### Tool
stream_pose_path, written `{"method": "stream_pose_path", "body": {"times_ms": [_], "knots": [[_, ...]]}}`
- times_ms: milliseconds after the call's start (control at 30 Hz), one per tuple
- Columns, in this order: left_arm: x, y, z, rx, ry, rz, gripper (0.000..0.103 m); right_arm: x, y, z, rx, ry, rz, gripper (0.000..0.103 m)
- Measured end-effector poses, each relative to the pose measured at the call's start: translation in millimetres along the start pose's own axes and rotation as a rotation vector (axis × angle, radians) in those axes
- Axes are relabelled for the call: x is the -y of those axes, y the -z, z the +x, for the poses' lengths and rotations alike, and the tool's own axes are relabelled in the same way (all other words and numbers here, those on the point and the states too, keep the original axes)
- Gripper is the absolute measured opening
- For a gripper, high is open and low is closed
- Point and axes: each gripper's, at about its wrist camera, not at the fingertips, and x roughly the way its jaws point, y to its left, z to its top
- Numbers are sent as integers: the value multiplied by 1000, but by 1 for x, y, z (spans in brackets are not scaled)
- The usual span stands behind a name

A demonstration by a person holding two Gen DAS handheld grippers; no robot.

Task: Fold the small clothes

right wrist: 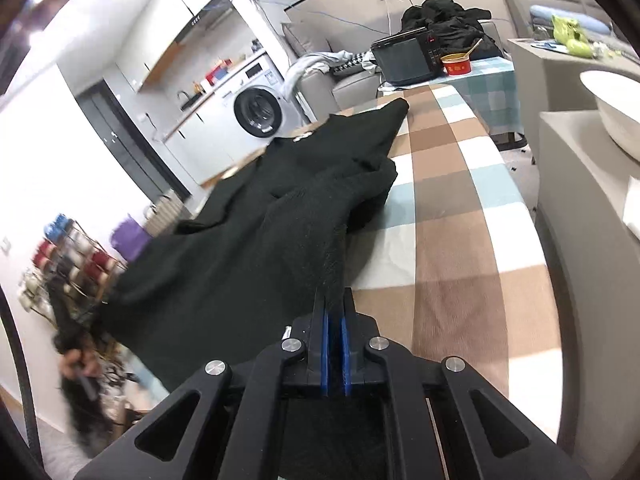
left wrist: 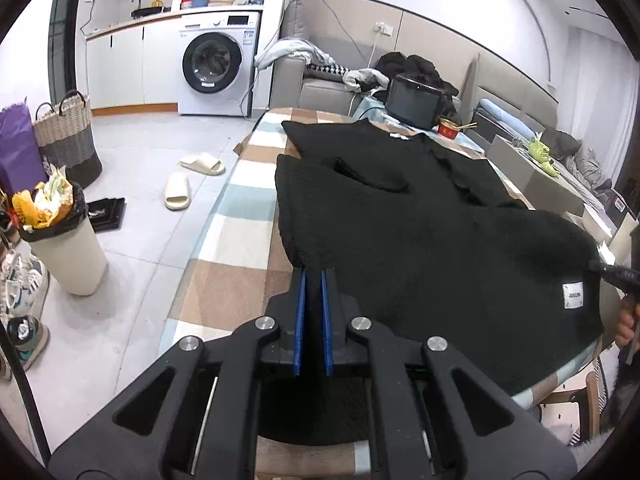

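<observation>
Left gripper (left wrist: pixel 313 276): blue-padded jaws pinched nearly together on the near left corner of the garment, black fleece filling the slit between the pads.
Right gripper (right wrist: pixel 335 300): blue pads closed to a narrow slit on a bunched edge of the same garment, with the cloth rising steeply away from the jaws.
Garment (left wrist: pixel 400 216): black, nubbly fleece with a thick, soft pile; it lies spread over the far and right part of the table, its near edge held by both grippers. A pocket flap or fold shows as a curved ridge toward the far left.
Label (left wrist: pixel 573 296): small white woven square, sewn near the garment's near right corner; the lettering is too small to read.
Folds (right wrist: pixel 360 168): in the right wrist view, the cloth piles into loose, rounded folds and runs to a pointed tip at the far end.
Table (left wrist: pixel 236 216): long, covered by a smooth cloth checked in brown, white and pale blue squares.
Oven (left wrist: pixel 414 102): dark, boxy, with a glossy front, at the table's far end.
Cup (left wrist: pixel 449 127): red, round paper cup just right of the oven, with sticks resting in it.
Washer (left wrist: pixel 218 64): white front-loader with a round dark door, far left by the wall.
Slippers (left wrist: pixel 188 180): two cream foam slides on the grey tiled floor, left of the table.
Bin (left wrist: pixel 64 248): pale, tapered, overfull with crumpled wrappers, near left.
Basket (left wrist: pixel 68 136): woven, two-toned, with looped handles, beyond the bin.
</observation>
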Motion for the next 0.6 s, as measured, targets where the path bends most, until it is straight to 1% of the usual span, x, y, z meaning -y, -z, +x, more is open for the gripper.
{"method": "stream_pose_path", "body": {"times_ms": [67,133,200,233,267,300,333,367,467,533,567,600], "knots": [[2,2,3,-14,13,-2,5,1,4,0,-2,15,-7,5],[7,4,9,-30,4,5,5,2,5,5,-21,47,-8,5],[4,5,11,-41,-14,-1,16,3,6,12,-45,75,-16,7],[1,6,12,-44,-23,-8,33,5,6,14,-56,77,-11,9],[-2,7,13,-38,-33,-21,51,7,6,17,-68,83,-3,13],[-6,7,13,-23,-39,-37,58,9,7,19,-79,86,0,17],[-9,7,14,-9,-39,-48,65,11,8,20,-85,82,6,29],[-12,7,17,-8,-39,-54,67,13,9,21,-84,69,13,38],[-18,4,37,-54,-49,-69,67,15,12,22,-87,62,13,41],[-17,3,55,-98,-50,-50,67,14,15,23,-91,66,4,42],[-15,2,64,-118,-65,-34,67,15,15,23,-95,69,4,44],[-13,3,73,-144,-97,-11,67,15,17,24,-101,75,1,45]]}}
